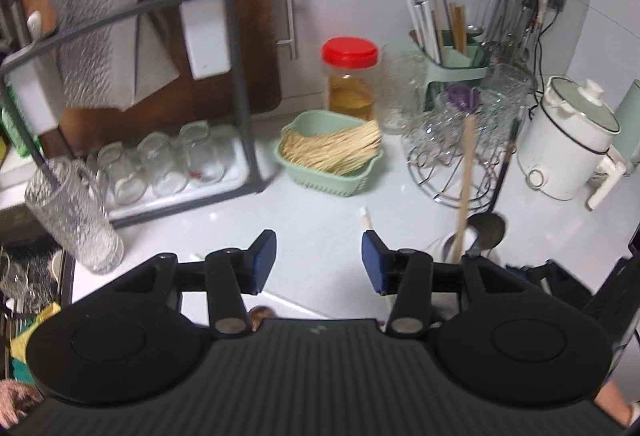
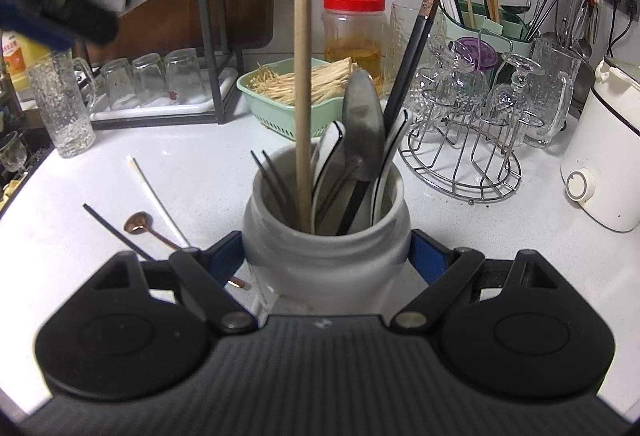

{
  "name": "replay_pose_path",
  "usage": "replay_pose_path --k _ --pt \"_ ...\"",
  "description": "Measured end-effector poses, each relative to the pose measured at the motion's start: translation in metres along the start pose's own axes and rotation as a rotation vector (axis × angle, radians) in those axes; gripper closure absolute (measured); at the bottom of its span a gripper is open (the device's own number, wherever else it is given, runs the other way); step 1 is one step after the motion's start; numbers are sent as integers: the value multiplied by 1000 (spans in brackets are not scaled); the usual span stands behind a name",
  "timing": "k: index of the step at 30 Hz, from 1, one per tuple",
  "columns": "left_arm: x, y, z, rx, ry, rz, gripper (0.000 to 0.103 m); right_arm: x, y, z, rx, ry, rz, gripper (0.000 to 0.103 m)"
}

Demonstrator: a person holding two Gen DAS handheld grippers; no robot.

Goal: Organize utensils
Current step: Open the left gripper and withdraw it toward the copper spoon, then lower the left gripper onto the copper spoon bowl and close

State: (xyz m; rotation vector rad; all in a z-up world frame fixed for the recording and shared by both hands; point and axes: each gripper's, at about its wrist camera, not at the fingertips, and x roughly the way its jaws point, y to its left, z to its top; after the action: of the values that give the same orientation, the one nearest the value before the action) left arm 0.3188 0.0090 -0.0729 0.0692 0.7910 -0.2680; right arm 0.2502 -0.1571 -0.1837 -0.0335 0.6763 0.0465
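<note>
Utensils — a wooden stick [image 2: 303, 76], grey metal spoon [image 2: 362, 132], black chopsticks [image 2: 416, 40] — are standing in a white ceramic jar [image 2: 326, 252] on the white counter [image 2: 460, 236], the right gripper [image 2: 326, 256] clasping it. Left gripper [image 1: 319, 262] is hovering, jaws apart, empty. Pale sticks [image 1: 332, 148] are filling a green plastic basket [image 1: 320, 176].

Home kitchen: counter [image 2: 200, 156], dish rack [image 1: 224, 76], rice cooker [image 1: 568, 140].
</note>
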Motion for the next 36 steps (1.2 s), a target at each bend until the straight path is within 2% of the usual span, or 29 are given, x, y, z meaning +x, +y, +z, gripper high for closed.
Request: replay_pose_path --k 6,11,13,19,22,27,36 --pt "12 22 -27 -54 19 -10 50 -4 1 -4 5 -13 -8 13" --pt "26 42 -45 -168 104 -52 50 -5 2 -5 2 -20 -11 13" --pt "29 50 -52 -199 112 -57 50 -5 2 -5 1 -19 -13 13" --pt "43 70 -75 -225 148 -54 49 -5 4 -7 0 -34 -20 13" --pt "51 81 -88 -253 180 -83 49 -6 3 -9 5 -44 -18 13" --pt "63 94 -105 -222 182 -74 49 -7 3 -10 13 -49 -21 13" --pt "95 88 -104 -48 126 -134 49 -7 3 -10 19 -50 -26 13"
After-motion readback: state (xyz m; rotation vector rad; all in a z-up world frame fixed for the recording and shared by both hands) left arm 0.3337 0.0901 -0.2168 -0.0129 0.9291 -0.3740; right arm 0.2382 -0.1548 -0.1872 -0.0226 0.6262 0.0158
